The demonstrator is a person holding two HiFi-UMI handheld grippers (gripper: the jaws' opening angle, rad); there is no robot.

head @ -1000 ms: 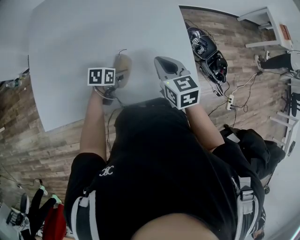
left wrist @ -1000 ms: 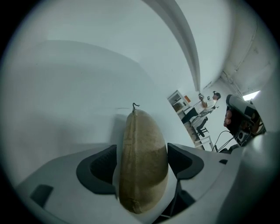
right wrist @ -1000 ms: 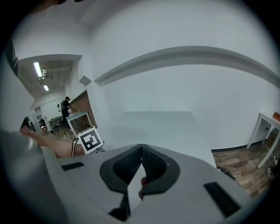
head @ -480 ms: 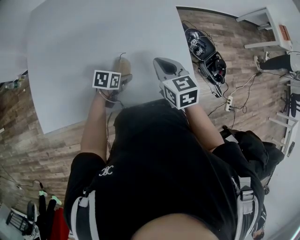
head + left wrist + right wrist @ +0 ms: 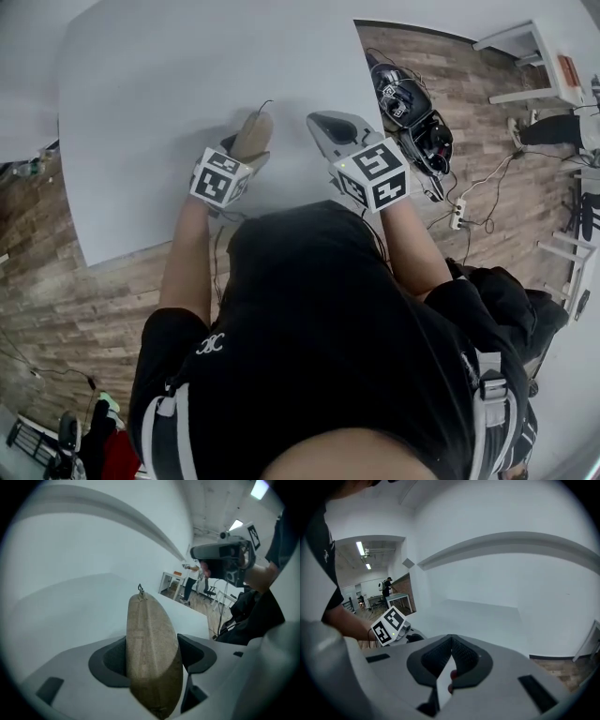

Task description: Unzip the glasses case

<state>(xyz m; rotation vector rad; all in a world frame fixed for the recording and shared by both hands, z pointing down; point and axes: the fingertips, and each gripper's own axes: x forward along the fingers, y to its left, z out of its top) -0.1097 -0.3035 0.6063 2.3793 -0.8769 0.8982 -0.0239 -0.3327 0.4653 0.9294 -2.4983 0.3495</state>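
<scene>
Tan oval fabric glasses case (image 5: 253, 134), gripped by the just-closing left gripper (image 5: 239, 152), points to 1 o'clock; its zip pull (image 5: 266, 102) lies 10 o'clock of the clenched, empty right gripper (image 5: 319, 120).

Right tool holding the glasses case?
No, the right tool is shut in its own view, with nothing between its jaws.

Left hand-held gripper (image 5: 154, 654), jaws just closing, clamps glasses case (image 5: 147, 620); right hand-held gripper (image 5: 451, 643) closed.
</scene>
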